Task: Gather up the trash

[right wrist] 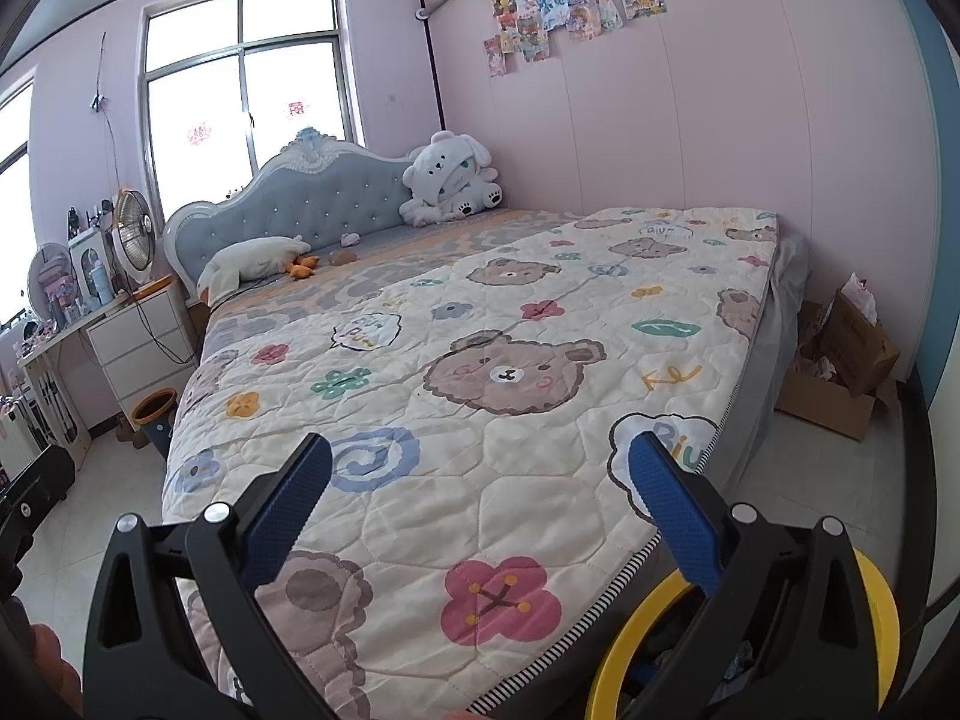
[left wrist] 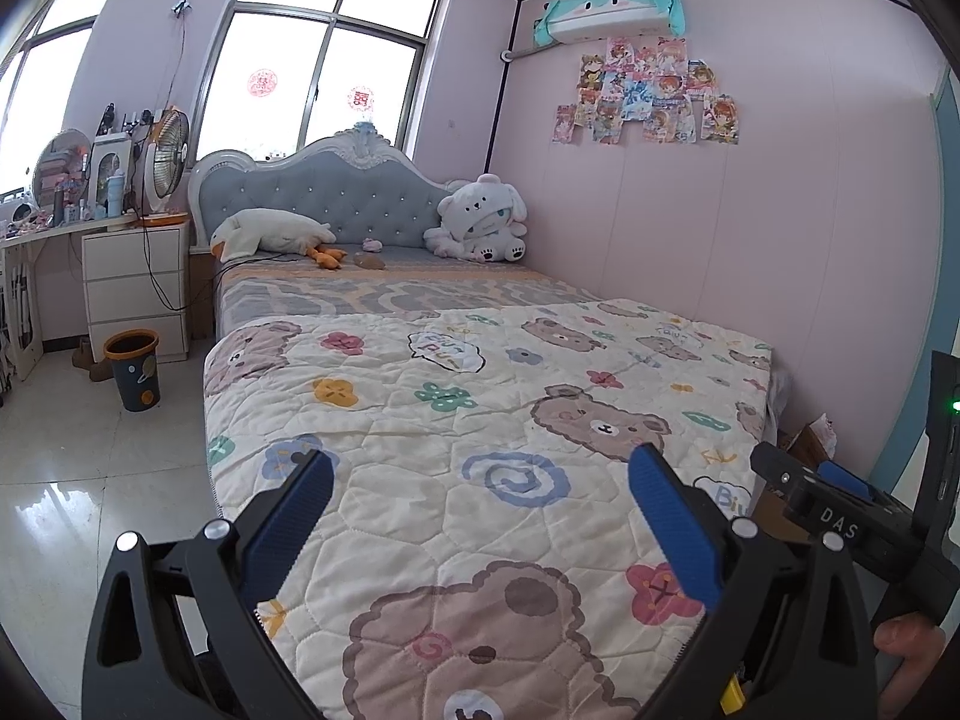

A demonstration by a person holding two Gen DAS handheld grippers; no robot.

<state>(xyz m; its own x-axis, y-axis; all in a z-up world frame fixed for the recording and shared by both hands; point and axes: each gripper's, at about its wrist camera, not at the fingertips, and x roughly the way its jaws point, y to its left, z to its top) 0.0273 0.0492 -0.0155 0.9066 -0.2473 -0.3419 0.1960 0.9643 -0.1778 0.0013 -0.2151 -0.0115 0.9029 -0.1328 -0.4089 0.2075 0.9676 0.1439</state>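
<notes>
My left gripper is open and empty, held over the foot of a bed with a bear-print quilt. My right gripper is open and empty over the same quilt; it also shows at the right edge of the left wrist view. Two small lumps lie near the headboard: a brownish one and a pinkish one; what they are I cannot tell. A dark bin with an orange rim stands on the floor left of the bed. A yellow-rimmed bin sits below my right gripper.
A goose plush and a white bear plush lie by the headboard. A white drawer unit with a fan stands to the left. A cardboard box with crumpled material stands right of the bed. White tile floor.
</notes>
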